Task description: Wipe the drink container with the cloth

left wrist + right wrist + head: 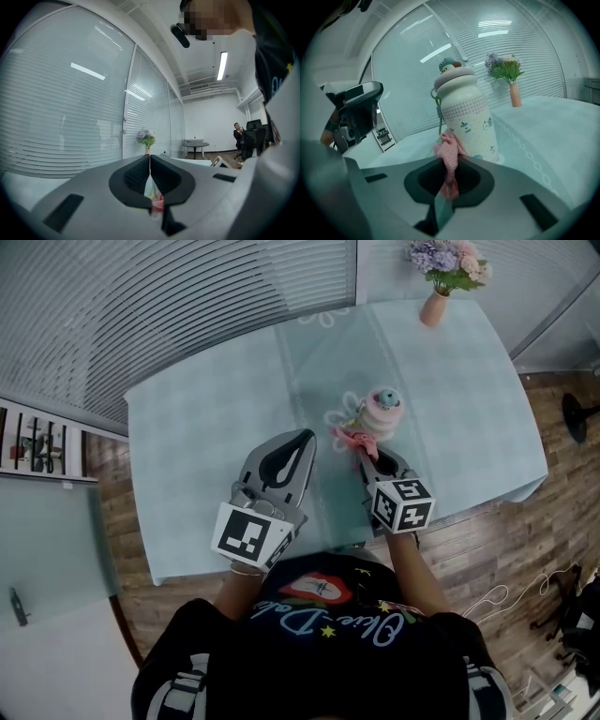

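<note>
The right gripper (449, 164) is pressed shut on a pink cloth (450, 147), which is pinched between the jaws and bunches out in front of them. The cloth is laid against the lower side of the drink container (465, 117), a pale bottle with small prints and a figure on its lid, and it seems to touch it there. The container is standing upright near the middle of the table (206, 427), just ahead of the right gripper. The left gripper (149, 161) is found to the left of the bottle, apart from it. Its jaws are pressed together and nothing is held between them. A vase of flowers (434, 307) is seen at the far edge, well apart.

The wiping itself is judged to be the step in hand. For the next move, the cloth should be drawn along the wall of the bottle with light pressure. As the bottle is not steadied by anything, it could be pushed or tipped, so a gentle stroke is called for.
</note>
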